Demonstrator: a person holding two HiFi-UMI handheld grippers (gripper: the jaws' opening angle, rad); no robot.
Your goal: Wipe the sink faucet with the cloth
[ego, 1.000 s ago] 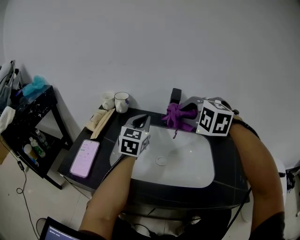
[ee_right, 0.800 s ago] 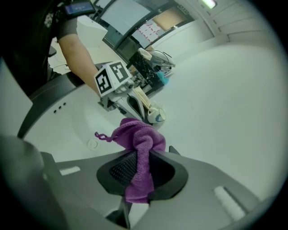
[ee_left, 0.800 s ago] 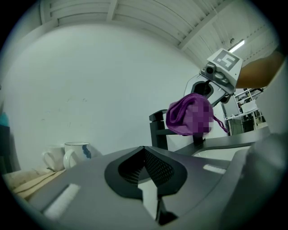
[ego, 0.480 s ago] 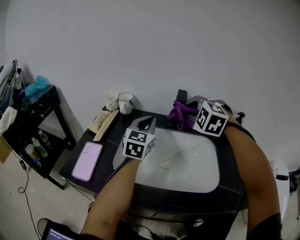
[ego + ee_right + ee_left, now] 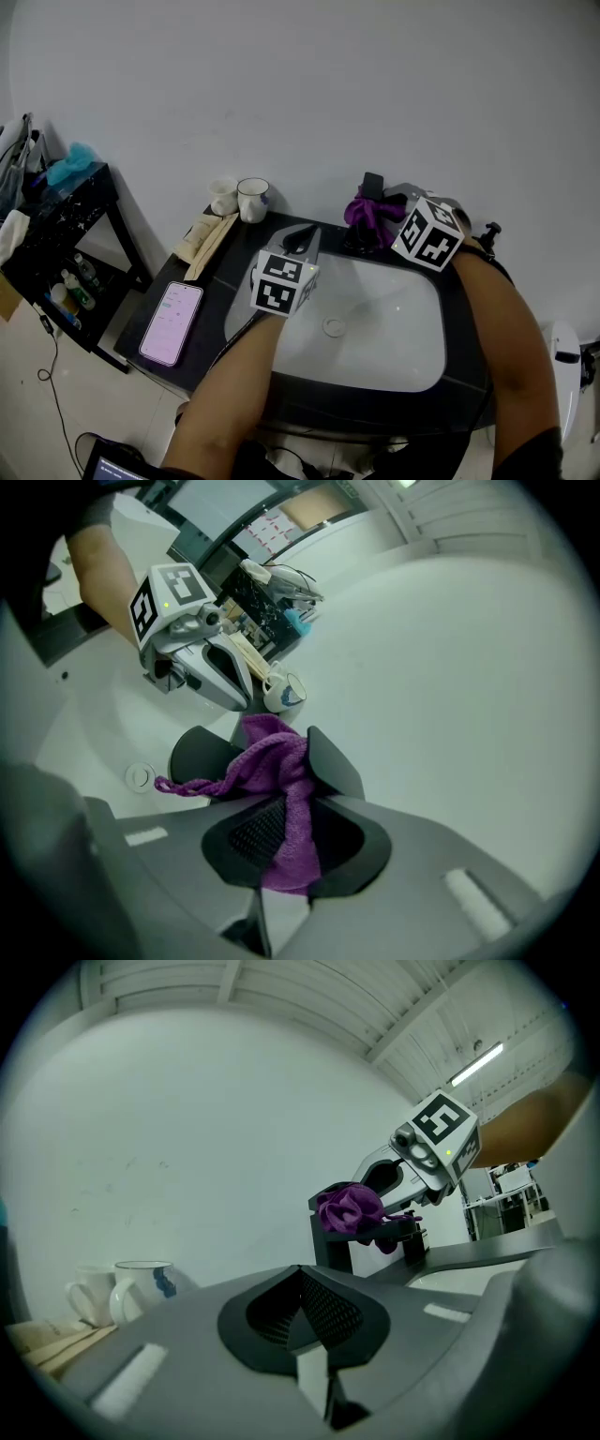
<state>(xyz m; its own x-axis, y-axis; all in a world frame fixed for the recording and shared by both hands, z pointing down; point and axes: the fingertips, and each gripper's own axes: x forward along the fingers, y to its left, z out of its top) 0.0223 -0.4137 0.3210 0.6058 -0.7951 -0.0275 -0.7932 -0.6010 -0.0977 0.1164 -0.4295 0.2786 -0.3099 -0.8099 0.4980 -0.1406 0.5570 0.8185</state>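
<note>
The right gripper (image 5: 386,217) pinches the cloth (image 5: 367,212); best rub slowly along the faucet (image 5: 373,184). The left gripper (image 5: 300,242) is closed, empty.

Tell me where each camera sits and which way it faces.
Head view: on the person's head, facing steeply down at the sink; both forearms, left gripper and right gripper show.
Left gripper view: on the left gripper, along its shut jaws toward the faucet.
Right gripper view: on the right gripper, along jaws shut on the purple cloth, across the sink.
Shared: each gripper view shows the other gripper.
</note>
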